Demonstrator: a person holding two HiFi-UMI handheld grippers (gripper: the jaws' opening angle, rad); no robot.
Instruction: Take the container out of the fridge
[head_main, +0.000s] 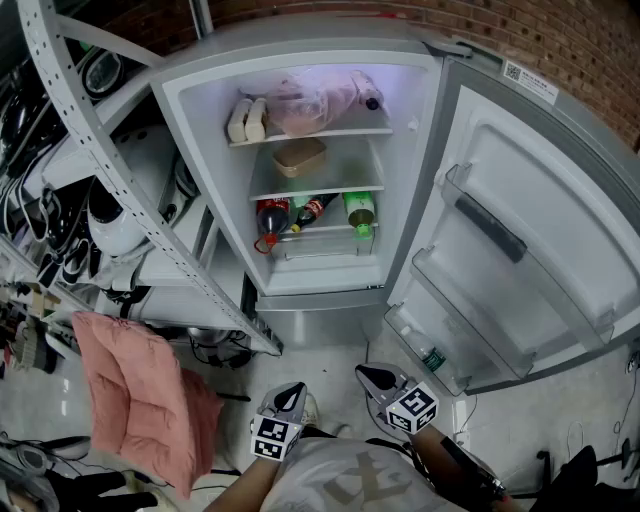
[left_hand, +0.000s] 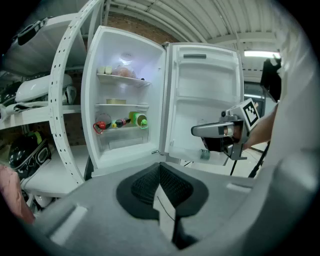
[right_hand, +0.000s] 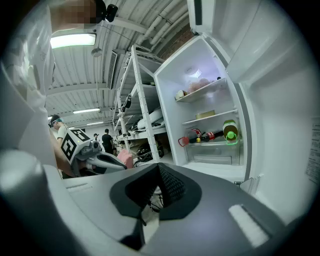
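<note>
The fridge (head_main: 317, 296) stands open. A tan lidded container (head_main: 299, 156) lies alone on its middle shelf; it also shows as a container (left_hand: 116, 101) in the left gripper view and as a container (right_hand: 205, 114) in the right gripper view. My left gripper (head_main: 290, 394) and right gripper (head_main: 371, 377) hang low near my body, well short of the fridge, both pointing toward it. The left gripper (left_hand: 160, 175) has its jaws shut on nothing. The right gripper (right_hand: 159, 178) also looks shut and empty.
The fridge door (head_main: 520, 230) swings out to the right. A bagged item (head_main: 312, 100) fills the top shelf; a red-capped bottle (head_main: 272, 216) and a green bottle (head_main: 360, 210) lie on the lower shelf. A metal rack (head_main: 120, 180) and a pink cushion (head_main: 140, 390) stand left.
</note>
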